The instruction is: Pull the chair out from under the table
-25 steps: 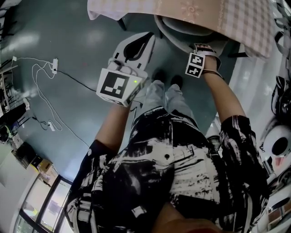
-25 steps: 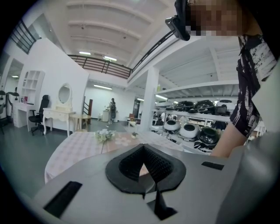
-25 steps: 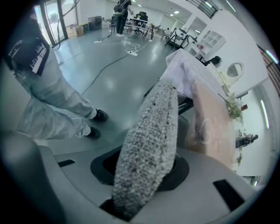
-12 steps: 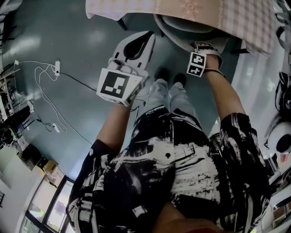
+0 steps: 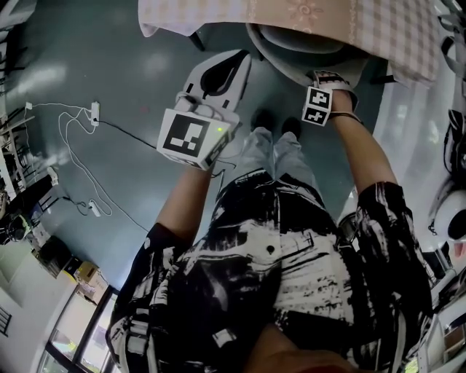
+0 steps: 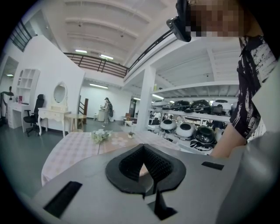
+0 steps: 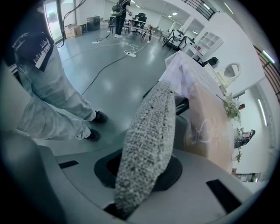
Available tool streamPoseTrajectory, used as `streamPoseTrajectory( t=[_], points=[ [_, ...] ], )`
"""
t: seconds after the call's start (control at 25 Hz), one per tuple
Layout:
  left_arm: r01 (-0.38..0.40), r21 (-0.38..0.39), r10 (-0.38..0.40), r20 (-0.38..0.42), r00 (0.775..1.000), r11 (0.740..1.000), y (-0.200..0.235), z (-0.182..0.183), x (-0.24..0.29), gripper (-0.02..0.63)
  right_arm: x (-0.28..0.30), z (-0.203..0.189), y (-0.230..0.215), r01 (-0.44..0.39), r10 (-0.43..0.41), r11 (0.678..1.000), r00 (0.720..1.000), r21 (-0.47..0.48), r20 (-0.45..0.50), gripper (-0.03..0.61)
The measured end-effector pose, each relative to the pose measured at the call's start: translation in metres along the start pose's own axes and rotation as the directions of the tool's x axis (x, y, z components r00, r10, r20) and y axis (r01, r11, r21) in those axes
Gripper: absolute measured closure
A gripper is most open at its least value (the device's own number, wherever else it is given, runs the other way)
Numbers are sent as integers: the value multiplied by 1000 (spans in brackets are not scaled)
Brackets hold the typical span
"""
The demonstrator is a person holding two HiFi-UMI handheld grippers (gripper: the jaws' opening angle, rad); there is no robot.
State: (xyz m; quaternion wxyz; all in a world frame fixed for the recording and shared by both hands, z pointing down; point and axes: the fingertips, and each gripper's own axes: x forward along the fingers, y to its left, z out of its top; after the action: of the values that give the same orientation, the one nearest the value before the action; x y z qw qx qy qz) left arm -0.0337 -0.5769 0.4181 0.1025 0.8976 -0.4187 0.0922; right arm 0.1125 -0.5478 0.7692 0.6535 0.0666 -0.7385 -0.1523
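The chair (image 5: 291, 52) stands on the floor (image 5: 109, 65), its seat tucked under the near edge of the table (image 5: 218, 16). Only its curved grey back rim shows below the hanging checked tablecloth (image 5: 378, 36).

The right gripper (image 5: 325, 79) points steeply down onto the top edge of that back, at the rim's right end. In the right gripper view the grey woven padding of the chair back fills the gap between the jaws. The jaws are closing and already press on the padding from both sides.

The left gripper (image 5: 240, 58) is held over the floor just left of the chair and touches nothing. It points towards the table edge. Its jaws are together at the tips with nothing between them.

The person stands close behind the chair, with both shoes (image 5: 258, 120) on the floor near its back. A white cable (image 5: 73, 164) with a power strip (image 5: 95, 111) lies on the floor well to the left. The left gripper view shows a bunch of flowers (image 6: 101, 135) near the middle of the table top.
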Motion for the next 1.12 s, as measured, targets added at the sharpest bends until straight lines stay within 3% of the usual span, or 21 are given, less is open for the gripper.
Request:
streamPoseTrajectory(
  t=[0.4, 0.8, 1.12],
  points=[
    [49, 29, -49, 3, 999, 998, 7, 3, -10, 614, -13, 21, 29, -31, 33, 996, 999, 83, -18, 526],
    [138, 47, -139, 17, 990, 989, -14, -2, -10, 614, -22, 36, 70, -34, 39, 990, 999, 135, -28, 529],
    [122, 60, -124, 25, 992, 991, -53, -10, -21, 614, -31, 32, 113, -40, 44, 988, 999, 151, -22, 529]
  ],
)
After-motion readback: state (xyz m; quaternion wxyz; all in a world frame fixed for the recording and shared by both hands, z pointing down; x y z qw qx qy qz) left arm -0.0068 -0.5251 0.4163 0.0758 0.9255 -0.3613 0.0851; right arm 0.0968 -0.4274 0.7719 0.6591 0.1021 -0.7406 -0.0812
